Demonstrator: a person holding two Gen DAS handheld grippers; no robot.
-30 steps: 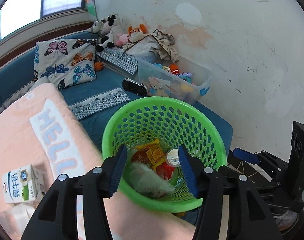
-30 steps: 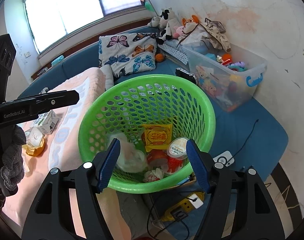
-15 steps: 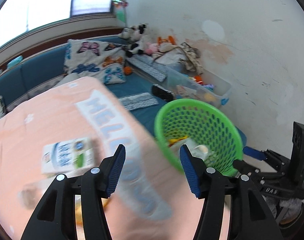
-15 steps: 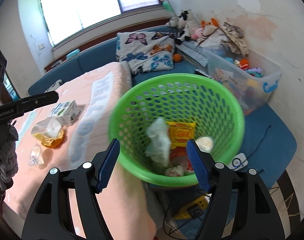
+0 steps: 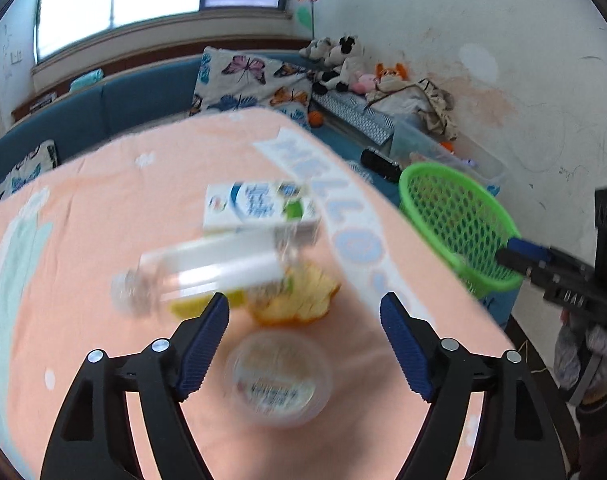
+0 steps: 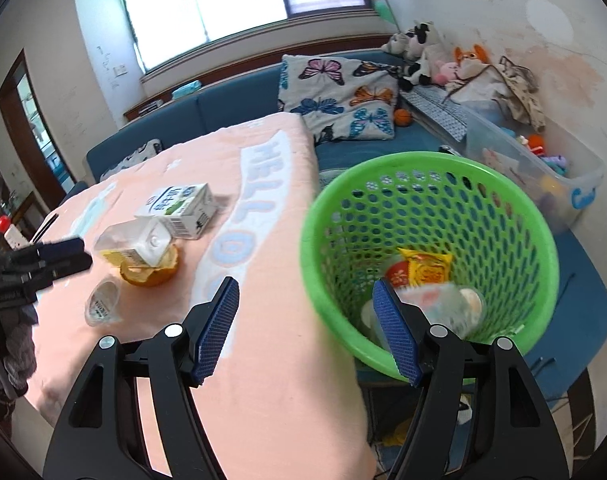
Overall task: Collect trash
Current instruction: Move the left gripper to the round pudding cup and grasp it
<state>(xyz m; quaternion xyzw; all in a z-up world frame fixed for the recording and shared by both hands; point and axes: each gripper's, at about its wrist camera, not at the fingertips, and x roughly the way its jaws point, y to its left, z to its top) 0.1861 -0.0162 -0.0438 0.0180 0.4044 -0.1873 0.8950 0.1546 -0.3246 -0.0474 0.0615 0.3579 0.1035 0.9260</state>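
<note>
A butterfly-print pillow (image 6: 345,94) leans on the back of the blue sofa (image 6: 223,108), at the far edge of the pink blanket (image 6: 263,360) with white letters. Soft toys (image 6: 417,54) sit in the sofa's far right corner, an orange ball (image 6: 403,117) beside the pillow, and a clear toy bin (image 6: 543,172) along the right wall.

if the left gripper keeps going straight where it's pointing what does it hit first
Probably the small round cup on the pink blanket: it lies nearest, between the opening, empty jaws of the left gripper. Blur leaves depth uncertain.
</note>
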